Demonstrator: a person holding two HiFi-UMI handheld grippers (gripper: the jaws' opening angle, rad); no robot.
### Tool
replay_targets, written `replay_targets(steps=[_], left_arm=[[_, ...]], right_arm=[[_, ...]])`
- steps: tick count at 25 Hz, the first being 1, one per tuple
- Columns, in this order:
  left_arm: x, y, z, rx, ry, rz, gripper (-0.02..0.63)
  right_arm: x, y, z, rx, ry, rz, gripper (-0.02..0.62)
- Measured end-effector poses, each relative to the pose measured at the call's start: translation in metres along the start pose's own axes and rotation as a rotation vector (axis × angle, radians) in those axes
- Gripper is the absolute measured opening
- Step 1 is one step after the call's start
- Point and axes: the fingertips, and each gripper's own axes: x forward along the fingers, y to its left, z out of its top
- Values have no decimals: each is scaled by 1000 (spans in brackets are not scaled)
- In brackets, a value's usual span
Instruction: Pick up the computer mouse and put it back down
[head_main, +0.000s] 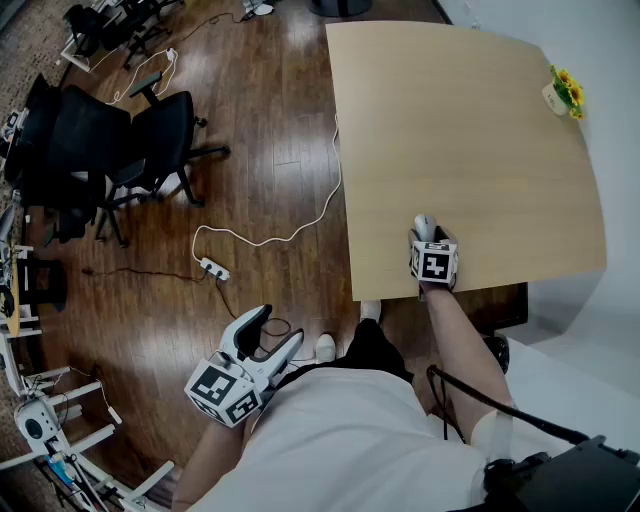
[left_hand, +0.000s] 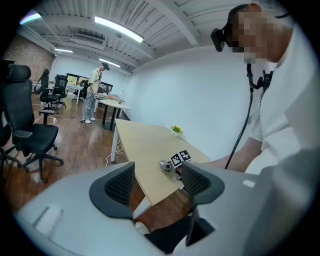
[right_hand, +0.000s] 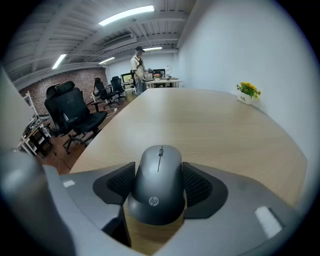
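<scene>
A dark grey computer mouse sits between the pads of my right gripper, and both pads press its sides. In the head view the mouse is near the front edge of the light wooden table, just ahead of the right gripper. I cannot tell whether the mouse rests on the wood or hangs just above it. My left gripper is open and holds nothing, off the table to the left, above the floor. Its own view shows the mouse from far off.
A small pot of yellow flowers stands at the table's far right edge. Black office chairs stand on the wooden floor at left. A white cable and power strip lie by the table. A person stands far back.
</scene>
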Motion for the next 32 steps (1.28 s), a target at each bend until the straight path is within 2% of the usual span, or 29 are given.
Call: replay_targets(steps=[6,14,22,27,32], left_arm=[[-31,-10,-13,29,-20,-55,267],[-74,-20,-26,93,-60,-158,267],[-115,-32,-54,171,-60,-224,265],[-136,-48,-58,196,-80,-262,267],[-143,-55,-64,202,-82,-277,268]], right_arm=[[-63,30,-2,3,-48,30,299],[-197,72,-6,25,-166,76,299],[-318,133,-33,1,-268,138,299],[-366,149,-54,-1,-295,131,299],[-379,148,-64,10,-300,125,299]])
